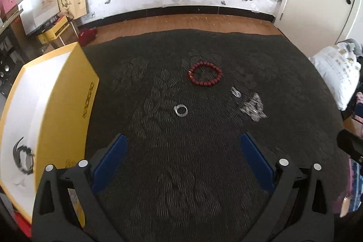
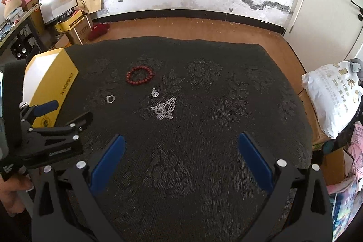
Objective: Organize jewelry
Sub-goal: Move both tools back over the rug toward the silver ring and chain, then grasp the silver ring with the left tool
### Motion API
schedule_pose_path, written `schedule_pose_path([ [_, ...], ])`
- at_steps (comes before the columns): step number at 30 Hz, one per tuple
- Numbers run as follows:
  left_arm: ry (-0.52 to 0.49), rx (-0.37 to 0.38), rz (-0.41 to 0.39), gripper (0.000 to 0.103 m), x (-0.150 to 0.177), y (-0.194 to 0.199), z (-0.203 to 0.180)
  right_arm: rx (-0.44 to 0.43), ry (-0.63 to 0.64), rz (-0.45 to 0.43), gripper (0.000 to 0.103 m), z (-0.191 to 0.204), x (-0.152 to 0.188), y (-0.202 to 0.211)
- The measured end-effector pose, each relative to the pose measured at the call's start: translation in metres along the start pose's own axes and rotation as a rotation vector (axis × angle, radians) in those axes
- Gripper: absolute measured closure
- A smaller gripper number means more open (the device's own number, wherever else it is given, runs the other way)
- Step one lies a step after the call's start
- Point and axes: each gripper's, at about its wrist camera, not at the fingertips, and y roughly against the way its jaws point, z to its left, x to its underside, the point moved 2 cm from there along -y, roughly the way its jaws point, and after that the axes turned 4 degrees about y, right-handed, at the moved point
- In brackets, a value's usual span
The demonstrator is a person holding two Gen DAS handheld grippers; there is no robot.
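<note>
A red bead bracelet (image 1: 205, 73) lies on the dark patterned cloth (image 1: 181, 174); it also shows in the right wrist view (image 2: 139, 75). A clear ring (image 1: 180, 110) lies nearer, also in the right wrist view (image 2: 110, 99). A silver chain necklace (image 1: 253, 107) and a small clear piece (image 1: 236, 92) lie to the right; both show in the right wrist view (image 2: 164, 108) (image 2: 155, 93). A yellow box (image 1: 45, 115) with a white inside stands at the left. My left gripper (image 1: 183, 162) is open and empty, short of the ring. My right gripper (image 2: 181, 158) is open and empty.
The cloth (image 2: 204, 174) covers a raised surface with wooden floor (image 1: 181, 22) beyond. Boxes and paper bags (image 2: 68, 6) are stacked at the back left. A white plastic bag (image 2: 331, 94) lies at the right edge. The left gripper body (image 2: 45, 137) shows beside the box.
</note>
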Motion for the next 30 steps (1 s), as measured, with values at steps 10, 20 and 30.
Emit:
schedule_pose_path([
  [10, 0.035, 0.018, 0.018, 0.006, -0.012, -0.067, 0.001, -0.019, -0.022, 0.062, 0.007, -0.016, -0.001, -0.060],
  [20, 0.031, 0.002, 0.039, 0.016, -0.007, -0.102, 0.002, -0.035, -0.043, 0.085, 0.007, -0.030, -0.007, -0.088],
  [30, 0.020, -0.036, -0.060, 0.024, 0.000, -0.100, -0.005, -0.068, -0.048, 0.080, 0.007, -0.035, -0.011, -0.093],
])
